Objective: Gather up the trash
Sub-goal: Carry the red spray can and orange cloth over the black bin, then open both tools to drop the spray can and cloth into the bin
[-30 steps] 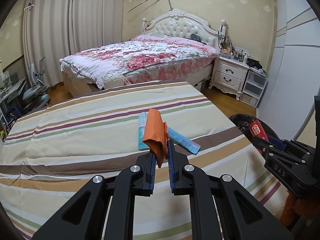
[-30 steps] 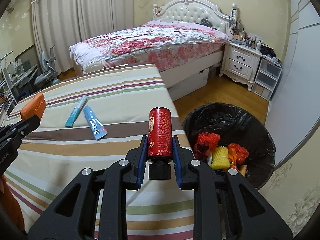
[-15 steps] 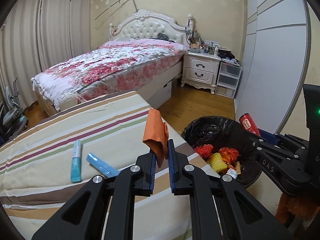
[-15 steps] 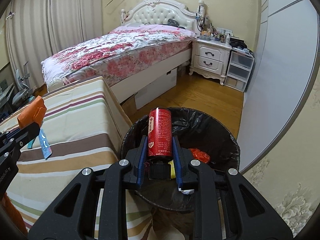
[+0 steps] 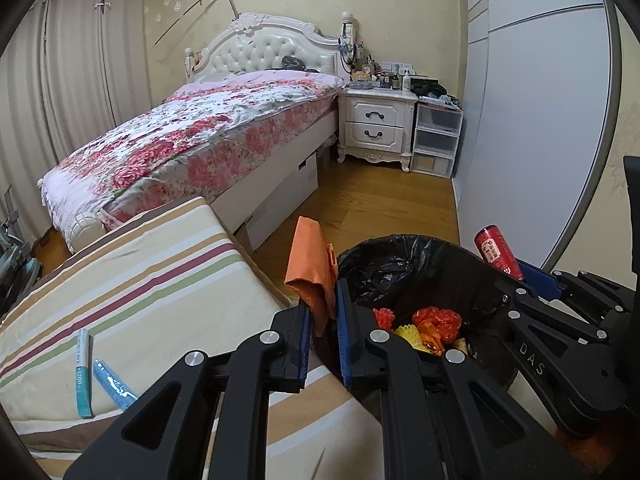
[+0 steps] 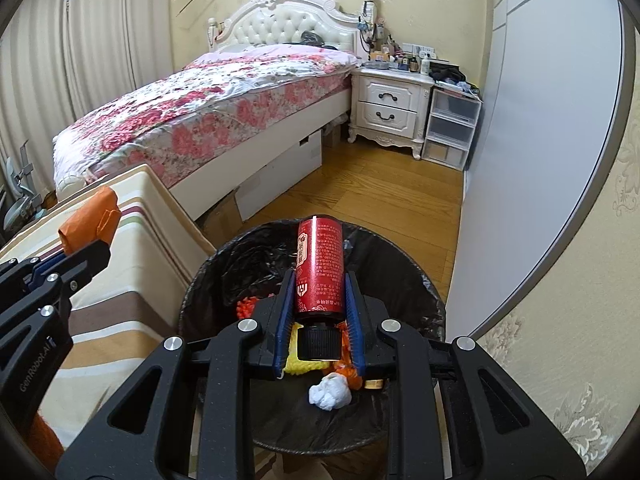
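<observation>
Over the black-lined trash bin (image 6: 400, 264) I have my right gripper (image 6: 319, 320), its fingers (image 6: 285, 312) clamped on a red can (image 6: 319, 268) that stands upright between them, black cap end toward the camera. Down in the bin I can see a white paper wad (image 6: 330, 391), something yellow (image 6: 300, 364) and orange-red scraps.

My left gripper (image 5: 322, 332) sits at the bin's left rim (image 5: 360, 246), beside the edge of the striped worktop (image 5: 132, 280). Its fingers (image 5: 343, 336) are pinched on the lower end of an orange wrapper (image 5: 310, 264), which sticks up above them, crumpled and folded over. From this side I see the right gripper (image 5: 532, 280) reaching in from the far edge of the bin with the can (image 5: 498, 252) tilted in it.

Two blue wrappers (image 5: 96, 372) lie on the worktop well left of the bin, just beside each other near the cloth's brown stripe.

Behind, a bed with a floral cover (image 5: 208, 136) and a white nightstand (image 5: 376, 124) stand on the wood floor.
</observation>
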Demonstrator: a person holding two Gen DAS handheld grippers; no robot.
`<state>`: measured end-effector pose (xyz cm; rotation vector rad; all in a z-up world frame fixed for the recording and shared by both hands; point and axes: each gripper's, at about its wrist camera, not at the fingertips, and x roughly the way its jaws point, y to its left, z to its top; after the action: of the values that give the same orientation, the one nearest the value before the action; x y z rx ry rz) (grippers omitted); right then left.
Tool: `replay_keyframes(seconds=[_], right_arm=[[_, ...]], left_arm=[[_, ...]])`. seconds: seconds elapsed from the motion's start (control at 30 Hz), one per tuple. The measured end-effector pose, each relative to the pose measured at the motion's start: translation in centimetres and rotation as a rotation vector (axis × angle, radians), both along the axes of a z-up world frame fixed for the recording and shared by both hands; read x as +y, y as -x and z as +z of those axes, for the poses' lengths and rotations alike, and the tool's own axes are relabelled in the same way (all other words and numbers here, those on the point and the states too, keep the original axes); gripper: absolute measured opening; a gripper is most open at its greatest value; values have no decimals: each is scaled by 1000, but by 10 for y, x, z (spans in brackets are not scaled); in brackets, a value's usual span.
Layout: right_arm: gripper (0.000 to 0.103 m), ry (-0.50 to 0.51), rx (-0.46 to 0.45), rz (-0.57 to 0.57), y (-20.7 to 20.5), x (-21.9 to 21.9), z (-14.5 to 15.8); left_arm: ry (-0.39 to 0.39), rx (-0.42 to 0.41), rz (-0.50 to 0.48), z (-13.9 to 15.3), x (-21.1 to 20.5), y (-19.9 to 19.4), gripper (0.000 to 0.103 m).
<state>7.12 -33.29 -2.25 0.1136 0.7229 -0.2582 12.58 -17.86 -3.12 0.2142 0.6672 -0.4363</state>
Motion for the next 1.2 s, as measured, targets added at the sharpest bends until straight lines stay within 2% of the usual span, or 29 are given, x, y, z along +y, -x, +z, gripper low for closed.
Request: replay_keyframes(seconds=[0.33, 0.43, 0.5, 0.57, 0.67, 0.77, 0.83, 1.2], right_arm=[[24, -26, 19, -33, -12, -16, -11], [26, -25, 18, -40, -13, -17, -13], [30, -25, 19, -41, -14, -18, -14], [33, -21, 13, -51, -14, -19, -13], [34, -16, 10, -58, -13, -21, -13], [37, -12, 8, -65, -11, -21, -12], [45, -7, 3, -73, -10, -21, -12], [61, 2, -15, -92, 2, -19, -5]], left_arm=[[-39, 32, -20, -16, -27, -19, 13], [-51, 33, -22, -18, -29, -20, 21], [-63, 27, -16, -20, -29, -21, 32], [-65, 25, -4, -21, -29, -21, 49], [-63, 30, 14, -22, -27, -22, 59], [-59, 32, 24, -20, -25, -21, 66], [-58, 21, 28, -18, -24, -19, 71], [-49, -3, 62, -4, -2, -7, 77]])
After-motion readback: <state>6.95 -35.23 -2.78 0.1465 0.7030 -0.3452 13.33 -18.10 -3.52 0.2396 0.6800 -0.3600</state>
